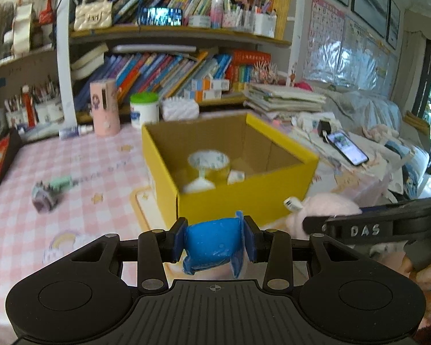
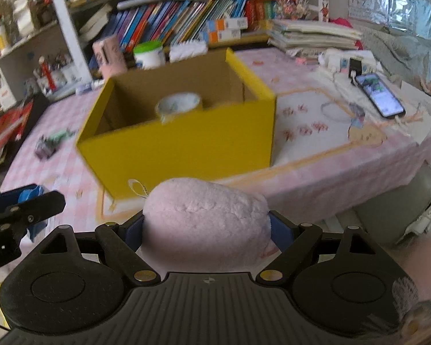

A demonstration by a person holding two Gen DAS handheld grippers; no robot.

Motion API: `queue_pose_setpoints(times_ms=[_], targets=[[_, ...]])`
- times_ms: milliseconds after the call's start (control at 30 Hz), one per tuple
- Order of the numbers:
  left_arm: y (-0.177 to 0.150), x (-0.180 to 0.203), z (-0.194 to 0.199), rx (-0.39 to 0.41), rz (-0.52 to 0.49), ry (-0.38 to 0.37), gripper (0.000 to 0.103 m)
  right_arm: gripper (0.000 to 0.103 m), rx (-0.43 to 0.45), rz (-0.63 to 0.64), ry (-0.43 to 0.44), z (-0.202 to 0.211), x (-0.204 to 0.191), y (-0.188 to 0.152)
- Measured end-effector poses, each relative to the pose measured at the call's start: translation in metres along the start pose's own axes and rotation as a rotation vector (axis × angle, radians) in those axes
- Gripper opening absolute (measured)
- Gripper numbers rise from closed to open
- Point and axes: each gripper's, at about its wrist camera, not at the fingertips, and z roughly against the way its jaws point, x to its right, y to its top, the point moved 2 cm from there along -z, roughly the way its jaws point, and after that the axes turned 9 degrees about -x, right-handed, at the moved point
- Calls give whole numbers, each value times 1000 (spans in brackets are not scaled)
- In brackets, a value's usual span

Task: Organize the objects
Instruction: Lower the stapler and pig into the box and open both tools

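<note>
Box floor: the yellow box (image 2: 186,143) near wall hides it below the tape roll (image 2: 178,105).
Right gripper pads: mostly covered by the pink plush toy (image 2: 207,224).
Toy car (image 1: 50,194), left of box: blurred, details unreadable.

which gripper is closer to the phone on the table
Right. The right gripper, shut on the pink plush, is on the phone's side of the yellow box; the left gripper, holding the blue packet, is farther left.
</note>
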Motion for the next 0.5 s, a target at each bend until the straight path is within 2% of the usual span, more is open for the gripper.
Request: queue_pose_setpoints(times_ms=[300, 500], targets=[[54, 13, -31, 64, -25, 45, 39, 85, 185, 56, 43, 11, 21, 81], [73, 21, -69, 21, -39, 92, 39, 85, 212, 124, 88, -7, 22, 129]])
